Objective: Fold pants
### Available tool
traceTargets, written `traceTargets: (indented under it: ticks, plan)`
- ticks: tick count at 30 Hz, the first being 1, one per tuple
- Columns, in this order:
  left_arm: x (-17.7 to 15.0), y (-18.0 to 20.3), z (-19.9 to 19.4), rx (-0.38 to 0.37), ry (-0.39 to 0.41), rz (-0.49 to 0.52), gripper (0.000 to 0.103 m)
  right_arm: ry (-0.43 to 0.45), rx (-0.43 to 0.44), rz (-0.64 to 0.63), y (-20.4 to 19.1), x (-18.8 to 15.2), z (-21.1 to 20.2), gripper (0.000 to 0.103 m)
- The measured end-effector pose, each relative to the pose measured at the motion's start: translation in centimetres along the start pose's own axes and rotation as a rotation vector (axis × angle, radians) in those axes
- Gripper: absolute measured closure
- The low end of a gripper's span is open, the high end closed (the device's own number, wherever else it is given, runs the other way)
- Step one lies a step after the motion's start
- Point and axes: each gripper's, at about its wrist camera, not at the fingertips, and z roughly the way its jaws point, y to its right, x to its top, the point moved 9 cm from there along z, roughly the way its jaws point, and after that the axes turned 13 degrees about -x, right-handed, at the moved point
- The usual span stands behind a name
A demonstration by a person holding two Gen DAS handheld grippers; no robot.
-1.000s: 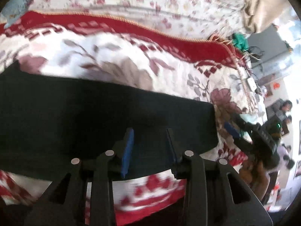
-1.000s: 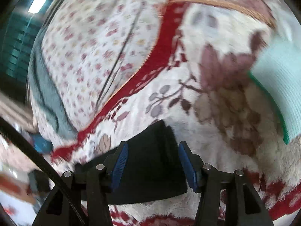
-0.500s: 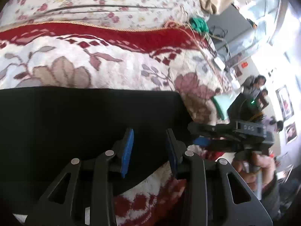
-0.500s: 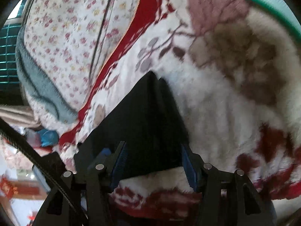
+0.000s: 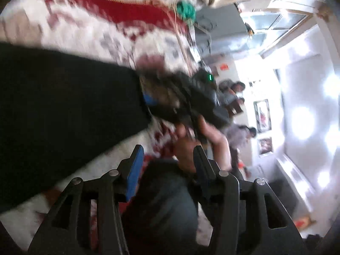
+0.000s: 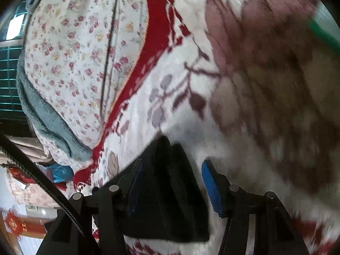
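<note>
The black pants (image 5: 63,106) lie folded flat on a white and red floral blanket (image 5: 85,27). In the left wrist view they fill the left half, and my left gripper (image 5: 167,155) is open and empty, off their right end above the blanket's edge. The right gripper (image 5: 187,102) shows there, blurred, at the pants' right end, held by a hand (image 5: 197,142). In the right wrist view my right gripper (image 6: 172,172) is open, its jaws on either side of the pants' end (image 6: 167,191), not closed on it.
A small-flowered sheet (image 6: 85,53) and a grey-blue towel (image 6: 42,114) lie beyond the blanket's red border. A green-edged cloth (image 6: 325,29) lies at the far right. A green bundle (image 5: 186,10) and cables sit at the bed's end. People (image 5: 235,89) stand in the bright room.
My left gripper has swung right, off the pants, and now faces the room and the other hand. The right gripper has pulled back slightly; the pants' end sits lower between its open jaws.
</note>
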Motion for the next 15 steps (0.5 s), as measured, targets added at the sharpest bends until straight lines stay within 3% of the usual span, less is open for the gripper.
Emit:
traceTargets:
  ticks: [5, 11, 12, 13, 15]
  plan:
    - [-0.2, -2.9, 2.3, -0.047, 0.002, -0.161, 0.052, -0.039, 0.129, -0.003, -1.3, 0.2, 1.0, 0.048]
    - [1.0, -4.8, 2.3, -0.114, 0.114, -0.294, 0.051, -0.025, 0.124, -0.122, -3.0, 0.3, 1.7, 0.048]
    - [1.1, -4.9, 2.3, -0.119, 0.134, -0.303, 0.051, -0.018, 0.107, -0.136, -3.0, 0.3, 1.9, 0.052]
    - [1.1, -4.9, 2.2, -0.119, 0.148, -0.301, 0.051, -0.011, 0.072, -0.144, -2.8, 0.4, 2.1, 0.066]
    - [1.1, -4.7, 2.3, -0.109, 0.149, -0.28, 0.051, -0.013, 0.083, -0.146, -2.9, 0.3, 2.3, 0.079]
